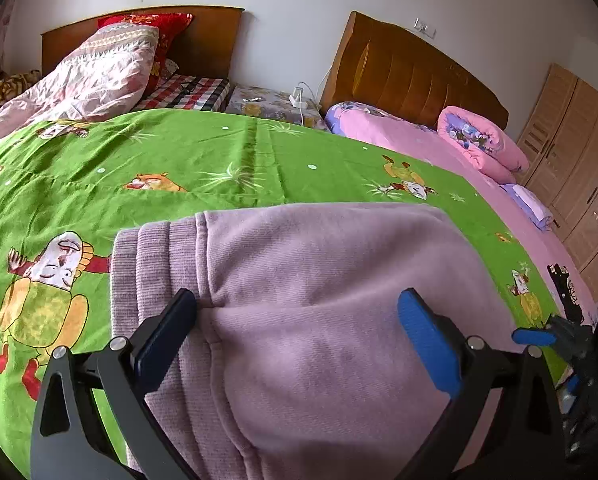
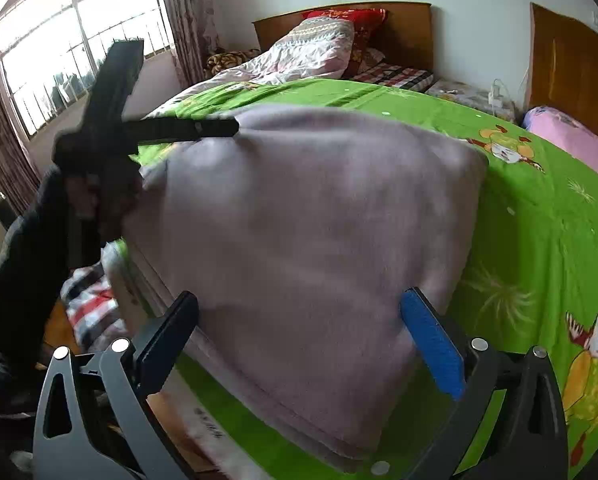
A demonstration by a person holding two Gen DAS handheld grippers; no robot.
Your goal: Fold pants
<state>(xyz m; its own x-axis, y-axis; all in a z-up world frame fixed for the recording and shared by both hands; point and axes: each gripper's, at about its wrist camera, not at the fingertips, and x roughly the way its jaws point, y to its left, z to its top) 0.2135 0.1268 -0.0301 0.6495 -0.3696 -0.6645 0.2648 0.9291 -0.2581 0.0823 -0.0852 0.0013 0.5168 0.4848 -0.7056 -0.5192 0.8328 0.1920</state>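
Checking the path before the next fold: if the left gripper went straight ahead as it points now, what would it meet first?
The left gripper, jaws open, would meet the lilac pants lying directly ahead on the green sheet; exact depth is unclear.

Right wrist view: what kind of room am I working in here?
Most likely a home bedroom. The pants lie on a bed with a green cartoon sheet, a wooden headboard stands against the wall beyond, and a curtained window is at left. The left wrist view shows a wardrobe.

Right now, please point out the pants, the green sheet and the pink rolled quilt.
pants (image 1: 319, 280), left wrist view, middle of the fabric
green sheet (image 1: 179, 148), left wrist view, bare part
pink rolled quilt (image 1: 479, 140), left wrist view, its side
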